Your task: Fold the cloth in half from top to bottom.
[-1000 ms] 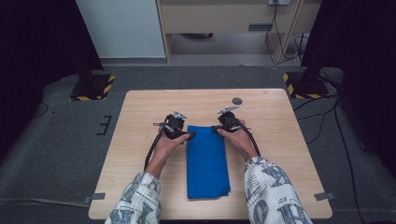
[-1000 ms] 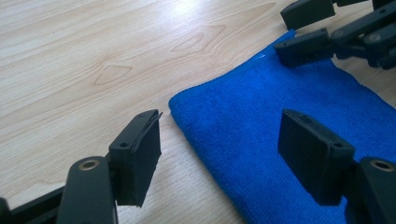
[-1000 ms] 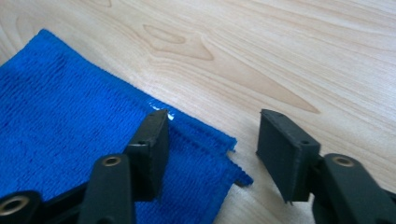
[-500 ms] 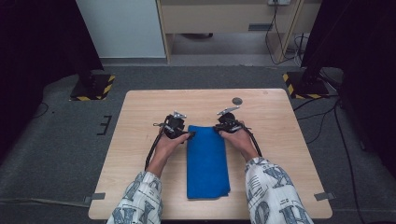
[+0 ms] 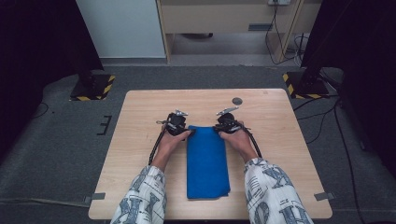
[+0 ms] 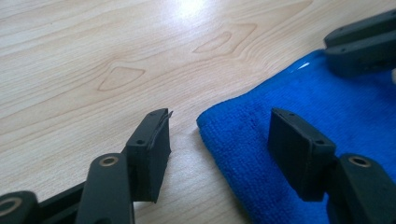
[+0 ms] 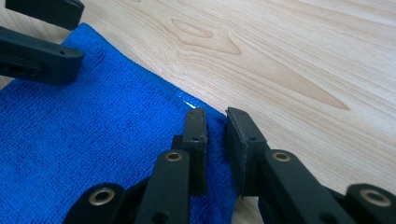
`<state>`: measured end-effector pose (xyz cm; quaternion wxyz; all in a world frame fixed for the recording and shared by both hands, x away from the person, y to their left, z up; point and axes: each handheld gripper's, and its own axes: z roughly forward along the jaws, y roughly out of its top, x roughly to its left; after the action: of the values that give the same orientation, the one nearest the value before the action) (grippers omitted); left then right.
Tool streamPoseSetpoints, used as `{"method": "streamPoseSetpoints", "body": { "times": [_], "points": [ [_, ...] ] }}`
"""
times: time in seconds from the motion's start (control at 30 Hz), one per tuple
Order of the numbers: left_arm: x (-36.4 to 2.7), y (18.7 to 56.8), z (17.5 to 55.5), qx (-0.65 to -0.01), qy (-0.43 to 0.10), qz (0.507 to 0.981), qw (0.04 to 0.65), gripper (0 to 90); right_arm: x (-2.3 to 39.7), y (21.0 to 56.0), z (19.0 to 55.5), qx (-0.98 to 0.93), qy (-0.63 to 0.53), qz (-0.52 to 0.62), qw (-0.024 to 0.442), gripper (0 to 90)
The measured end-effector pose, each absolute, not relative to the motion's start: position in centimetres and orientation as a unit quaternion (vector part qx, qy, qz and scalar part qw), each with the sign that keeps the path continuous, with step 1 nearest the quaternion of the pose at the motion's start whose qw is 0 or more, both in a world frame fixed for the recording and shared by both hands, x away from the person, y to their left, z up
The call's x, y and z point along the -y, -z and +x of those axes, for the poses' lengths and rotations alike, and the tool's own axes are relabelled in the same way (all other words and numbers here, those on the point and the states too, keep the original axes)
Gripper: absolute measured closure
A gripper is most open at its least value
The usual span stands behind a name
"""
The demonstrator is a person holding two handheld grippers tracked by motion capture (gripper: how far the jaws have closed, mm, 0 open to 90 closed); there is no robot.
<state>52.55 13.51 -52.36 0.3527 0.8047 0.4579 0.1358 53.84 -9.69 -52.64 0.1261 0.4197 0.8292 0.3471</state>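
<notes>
From the high view, I see my left gripper (image 5: 180, 124) and right gripper (image 5: 224, 122) sitting at the two far corners of a folded blue terry cloth (image 5: 207, 161), which stretches back toward me on the pale wooden surface (image 5: 140, 140). A small dark round disc (image 5: 237, 101) lies beyond the right gripper.

In the left gripper view, my jaws stand wide apart, straddling the cloth's corner (image 6: 243, 140); one jaw is over bare wood, the other over the fabric.

In the right gripper view, my jaws are nearly closed, a narrow gap between them at the cloth's edge (image 7: 93, 140); I cannot tell whether they pinch it.
</notes>
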Motion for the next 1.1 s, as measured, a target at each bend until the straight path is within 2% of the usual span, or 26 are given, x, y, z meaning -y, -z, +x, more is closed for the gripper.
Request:
{"method": "streamPoseSetpoints", "body": {
  "times": [0.17,0.27,0.4,0.63,1.1],
  "points": [
    [-13.5,52.7,52.7,-0.461,-0.138,0.802,0.354,40.9,9.6,52.6,53.8,-0.831,-0.345,0.416,0.133,78.6],
    [-12.9,52.7,52.4,-0.446,-0.150,0.812,0.346,46.6,9.5,52.6,53.7,-0.830,-0.344,0.419,0.132,80.7],
    [-12.5,52.7,52.0,-0.440,-0.152,0.814,0.348,60.4,9.4,52.7,53.5,-0.827,-0.350,0.419,0.135,85.9],
    [-12.2,52.6,51.5,-0.445,-0.139,0.811,0.353,84.8,9.9,52.6,52.9,-0.818,-0.364,0.426,0.134,87.7],
    [-11.3,48.3,50.4,-0.429,-0.180,0.793,0.393,86.7,11.4,49.0,51.9,-0.800,-0.400,0.422,0.148,88.0]
  ]
}}
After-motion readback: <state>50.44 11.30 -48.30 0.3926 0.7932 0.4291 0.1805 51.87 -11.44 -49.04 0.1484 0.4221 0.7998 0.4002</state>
